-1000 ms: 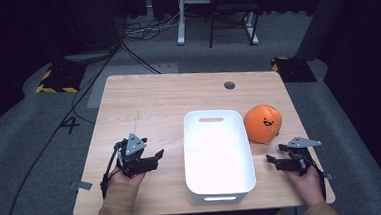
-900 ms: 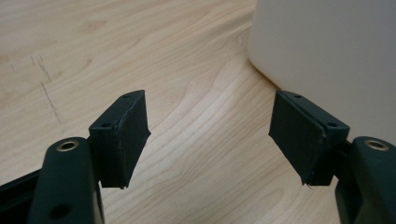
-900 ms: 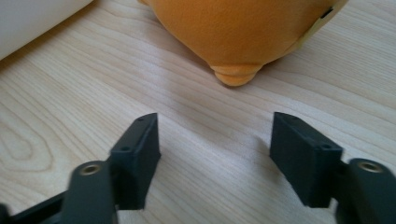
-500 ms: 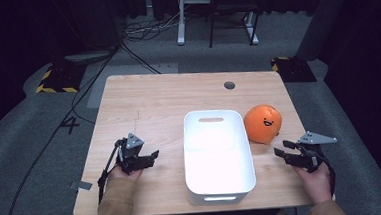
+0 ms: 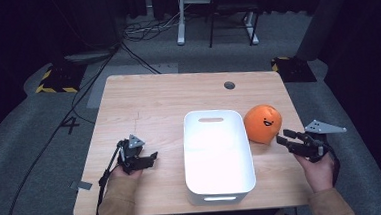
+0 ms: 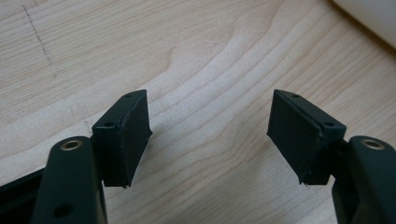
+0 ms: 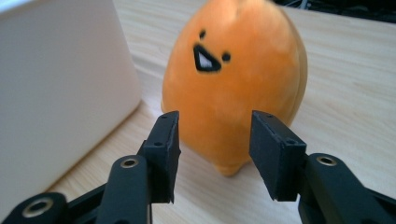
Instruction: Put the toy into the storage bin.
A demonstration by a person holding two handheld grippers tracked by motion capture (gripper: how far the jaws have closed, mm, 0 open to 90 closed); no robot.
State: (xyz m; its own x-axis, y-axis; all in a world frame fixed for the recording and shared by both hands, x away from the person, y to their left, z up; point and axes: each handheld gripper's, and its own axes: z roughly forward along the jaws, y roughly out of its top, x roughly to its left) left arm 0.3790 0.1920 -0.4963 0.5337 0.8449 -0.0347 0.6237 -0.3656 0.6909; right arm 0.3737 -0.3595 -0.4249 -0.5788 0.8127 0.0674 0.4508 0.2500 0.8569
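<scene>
Centrally, white bin [image 5: 216, 156] empty; orange plush [image 5: 262, 124] just beside.

A pale wooden bench [image 5: 163, 104] is set on grey carpet [image 5: 35, 147]. Beyond it, dark curtains, white desk legs [image 5: 179, 18] and loose cables [image 5: 143, 30] are seen; yellow-black hazard tape [image 5: 54, 88] is laid to its far left.

White bin [image 6: 373, 16] cropped at the left gripper view's corner; orange plush [image 7: 233, 84] top softly blurred.
</scene>
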